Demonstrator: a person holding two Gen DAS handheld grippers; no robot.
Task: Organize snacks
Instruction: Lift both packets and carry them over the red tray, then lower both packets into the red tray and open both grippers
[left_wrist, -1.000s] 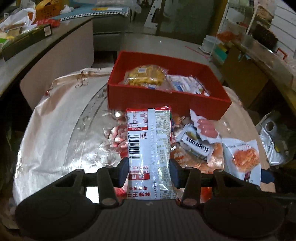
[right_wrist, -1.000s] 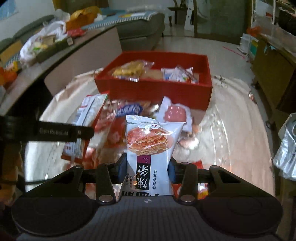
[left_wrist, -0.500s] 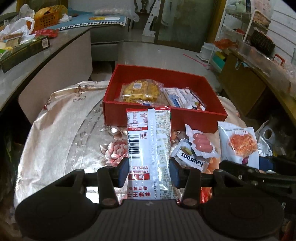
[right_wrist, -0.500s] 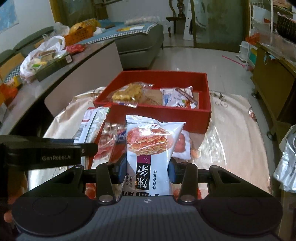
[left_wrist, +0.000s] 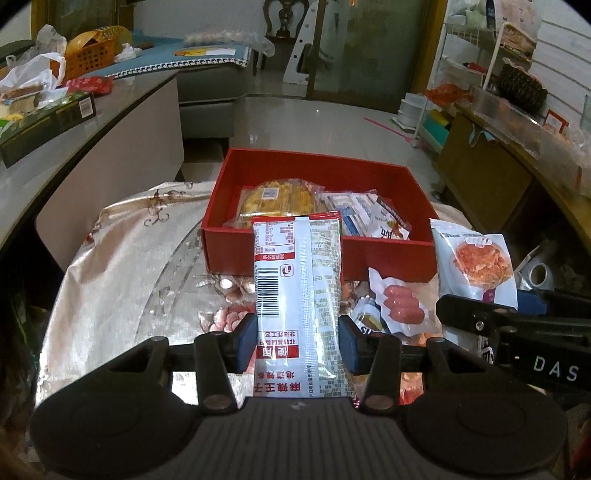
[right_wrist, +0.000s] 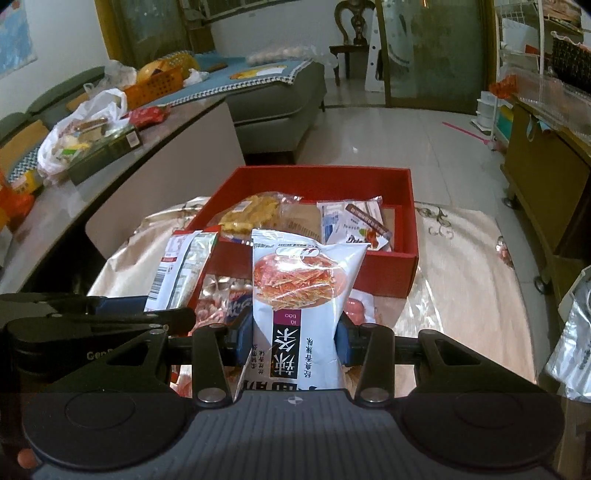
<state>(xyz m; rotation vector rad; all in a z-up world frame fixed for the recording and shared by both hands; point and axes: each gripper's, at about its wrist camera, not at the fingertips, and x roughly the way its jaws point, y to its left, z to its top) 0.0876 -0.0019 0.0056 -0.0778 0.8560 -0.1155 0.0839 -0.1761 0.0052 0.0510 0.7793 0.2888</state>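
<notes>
Left gripper (left_wrist: 297, 341) fingers clamped on red-and-silver snack packet (left_wrist: 297, 295), held upright above tabletop (left_wrist: 122, 266), just before red box (left_wrist: 317, 254). Sausage pack (left_wrist: 400, 304) lying on cloth between. Right gripper (right_wrist: 293, 341) fingers pinching white chip bag (right_wrist: 303, 295), upright, near box front wall.

Red box (left_wrist: 317, 254) near side filled by 2 packets; far part bare. Loose packs (left_wrist: 400, 304) clutter table (left_wrist: 122, 266) front.
</notes>
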